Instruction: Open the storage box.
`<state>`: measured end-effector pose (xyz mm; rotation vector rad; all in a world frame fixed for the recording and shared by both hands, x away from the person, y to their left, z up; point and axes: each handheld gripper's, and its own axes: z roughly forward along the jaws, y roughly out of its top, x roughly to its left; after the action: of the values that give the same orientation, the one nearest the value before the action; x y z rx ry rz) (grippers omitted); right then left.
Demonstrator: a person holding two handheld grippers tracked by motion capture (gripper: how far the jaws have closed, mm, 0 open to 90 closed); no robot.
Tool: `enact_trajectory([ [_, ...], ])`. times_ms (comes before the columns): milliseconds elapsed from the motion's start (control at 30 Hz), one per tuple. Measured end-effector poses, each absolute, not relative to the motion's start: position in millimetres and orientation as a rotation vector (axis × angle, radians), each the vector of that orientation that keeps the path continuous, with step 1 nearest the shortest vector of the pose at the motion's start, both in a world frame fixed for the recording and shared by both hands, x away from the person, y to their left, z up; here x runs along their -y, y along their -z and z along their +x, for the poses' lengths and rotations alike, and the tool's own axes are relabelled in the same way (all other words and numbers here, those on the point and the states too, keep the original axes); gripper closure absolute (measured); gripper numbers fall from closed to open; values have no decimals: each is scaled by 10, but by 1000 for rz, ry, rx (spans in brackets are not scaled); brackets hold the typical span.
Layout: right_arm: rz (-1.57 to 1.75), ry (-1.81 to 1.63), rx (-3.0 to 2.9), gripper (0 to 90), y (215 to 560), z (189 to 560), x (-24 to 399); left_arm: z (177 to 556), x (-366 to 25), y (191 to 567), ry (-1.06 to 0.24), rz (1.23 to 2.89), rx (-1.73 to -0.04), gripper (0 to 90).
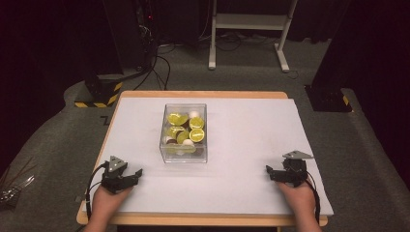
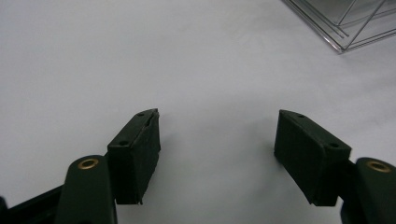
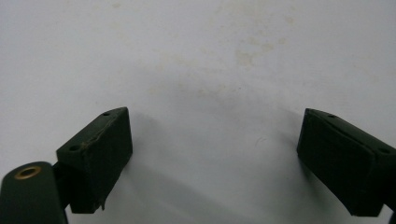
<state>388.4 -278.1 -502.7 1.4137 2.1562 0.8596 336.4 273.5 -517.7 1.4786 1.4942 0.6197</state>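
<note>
Box [image 1: 183, 153] of clear plastic stands at the centre of the high view on the white table sheet [image 1: 241, 140], holding yellow-green lime halves [image 1: 197, 135] and a few pale round pieces [image 1: 194, 114] that may be eggs or small balls; the picture is too soft to tell. One clear corner of the box [image 2: 348, 28] shows at the upper right of the left gripper view. The left gripper [image 1: 138, 173] rests at the lower left of the high view, well apart from the box, jaws spread with bare white sheet between them. The right gripper [image 1: 267, 170] lies at the lower right, also well apart from the box, jaws wide with nothing in them. Each is held by a hand [image 1: 104, 203] coming up from the bottom edge. Beyond the table's far edge, a white frame stand [image 1: 249, 21] sits on the dark floor
</note>
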Motion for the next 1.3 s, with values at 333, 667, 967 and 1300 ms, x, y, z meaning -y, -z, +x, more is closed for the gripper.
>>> enact_trajectory([
  [333,1439,-846,-2113,159,5015,3867,2766,3366,-2733,5177,-621,1478,-1495,314],
  [667,1413,-827,-2079,219,4944,3791,2673,3366,-2734,5177,-621,1478,-1496,315],
  [967,1355,-879,-2094,262,4898,3613,2417,3365,-2733,5175,-621,1481,-1497,315],
  [1300,1356,-885,-2126,281,4951,3588,2288,3366,-2727,5176,-625,1475,-1497,315],
])
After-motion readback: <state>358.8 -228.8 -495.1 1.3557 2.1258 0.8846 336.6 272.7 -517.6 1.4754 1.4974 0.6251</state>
